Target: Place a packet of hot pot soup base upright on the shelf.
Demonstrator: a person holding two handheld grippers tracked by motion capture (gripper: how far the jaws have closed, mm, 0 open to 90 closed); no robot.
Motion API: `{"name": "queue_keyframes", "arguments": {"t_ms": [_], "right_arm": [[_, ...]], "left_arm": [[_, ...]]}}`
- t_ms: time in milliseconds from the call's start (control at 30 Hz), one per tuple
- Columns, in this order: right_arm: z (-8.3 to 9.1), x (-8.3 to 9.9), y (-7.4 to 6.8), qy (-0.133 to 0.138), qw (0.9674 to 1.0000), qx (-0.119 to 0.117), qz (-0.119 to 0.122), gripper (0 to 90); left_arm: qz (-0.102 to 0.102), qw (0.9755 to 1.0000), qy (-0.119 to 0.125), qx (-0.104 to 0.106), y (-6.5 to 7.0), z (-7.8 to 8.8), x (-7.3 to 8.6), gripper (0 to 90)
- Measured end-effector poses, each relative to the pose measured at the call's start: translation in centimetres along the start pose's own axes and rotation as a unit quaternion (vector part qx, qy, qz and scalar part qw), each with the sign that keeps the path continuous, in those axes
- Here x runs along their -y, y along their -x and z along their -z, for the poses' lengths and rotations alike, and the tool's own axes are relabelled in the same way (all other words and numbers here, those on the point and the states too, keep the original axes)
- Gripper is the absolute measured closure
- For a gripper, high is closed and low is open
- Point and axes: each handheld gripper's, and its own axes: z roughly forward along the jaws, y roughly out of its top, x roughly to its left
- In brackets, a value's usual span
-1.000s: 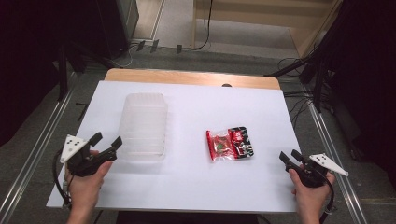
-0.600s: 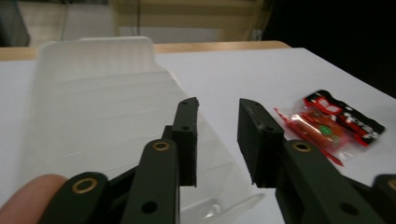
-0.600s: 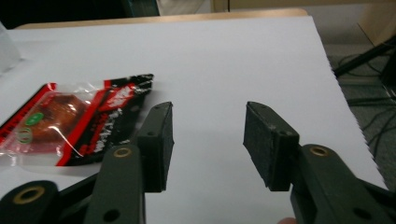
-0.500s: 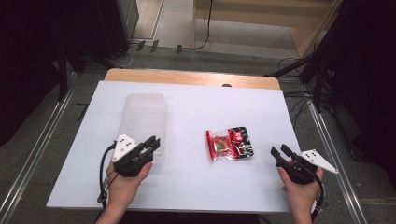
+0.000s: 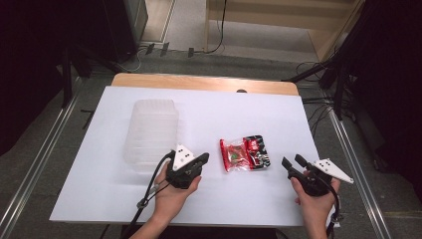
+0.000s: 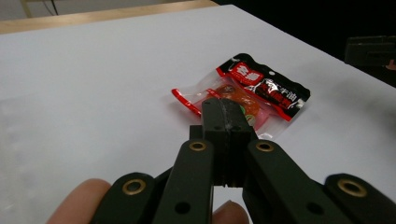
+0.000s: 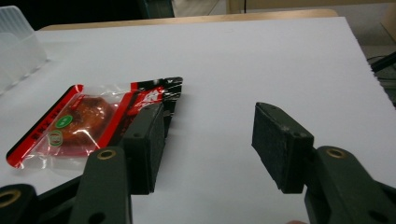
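Note:
A red and black snack packet (image 5: 245,153) lies flat on the white table (image 5: 224,107), right of centre. My left gripper (image 5: 203,159) sits just left of it, pointing at it. In the left gripper view its jaws (image 6: 225,109) are pressed together with nothing between them, having just closed, and the packet (image 6: 261,91) lies a little beyond their tips. My right gripper (image 5: 292,160) rests right of the packet. Its jaws (image 7: 208,135) stand open and bare, having just been opening, and the packet (image 7: 79,121) lies past the left one.
A clear plastic container (image 5: 151,129) lies upside-down on the table's left half, just beyond the left hand; its corner (image 7: 16,46) appears in the right gripper view. A wooden edge (image 5: 204,82) runs along the back. Cables and dark stands surround the table.
The left hand has travelled right from the table's left side, past the container's near end, to beside the packet, and its jaws have gone from open to shut. The right hand has shifted slightly.

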Motion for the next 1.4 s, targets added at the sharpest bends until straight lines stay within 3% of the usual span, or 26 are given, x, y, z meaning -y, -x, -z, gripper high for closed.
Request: {"name": "queue_keyframes", "arguments": {"t_ms": [200, 233, 333, 500, 600, 767, 967, 1200, 1333, 1400], "right_arm": [[-0.3, 0.3, -0.8, -0.009, 0.9999, -0.007, 0.008, 42.2], [-0.4, 0.4, -0.8, -0.012, 0.9999, -0.008, 0.005, 42.2], [-0.5, 0.6, -0.9, -0.014, 0.9999, -0.008, -0.002, 41.9], [-0.6, 1.0, -1.3, -0.023, 0.9997, -0.008, 0.000, 39.9], [-0.7, 1.1, -1.4, -0.027, 0.9996, -0.011, -0.002, 38.9], [-0.7, 1.2, -1.6, -0.026, 0.9996, -0.009, -0.006, 38.2], [-0.4, 1.1, -2.5, -0.019, 0.9997, -0.017, -0.001, 37.6], [0.1, 0.6, -3.5, -0.001, 0.9996, -0.028, -0.003, 40.8], [0.3, 0.1, -3.7, 0.007, 0.9979, -0.057, -0.029, 43.5], [0.1, 0.1, -3.7, 0.005, 0.9976, -0.060, -0.035, 43.6]], "left_arm": [[0.001, 0.9999, -0.011, 0.005, 1.1, -2.1, 0.6, 90.0], [0.005, 0.9998, -0.014, 0.016, 1.4, -3.0, 0.9, 90.0], [0.001, 0.9995, -0.028, 0.016, 1.7, -4.1, 1.1, 90.0], [0.003, 0.9992, -0.039, 0.007, 1.7, -5.7, 1.4, 90.0], [-0.005, 0.9976, -0.069, -0.007, 1.8, -6.6, 2.0, 90.0], [-0.015, 0.9964, -0.082, -0.013, 2.1, -7.0, 2.1, 90.0], [-0.016, 0.9929, -0.115, -0.024, 2.2, -7.4, 2.3, 90.0], [-0.018, 0.9926, -0.116, -0.032, 2.2, -7.4, 2.3, 90.0], [-0.015, 0.9927, -0.114, -0.034, 2.2, -7.4, 2.3, 90.0], [-0.014, 0.9928, -0.114, -0.034, 2.2, -7.4, 2.3, 90.0]]}}
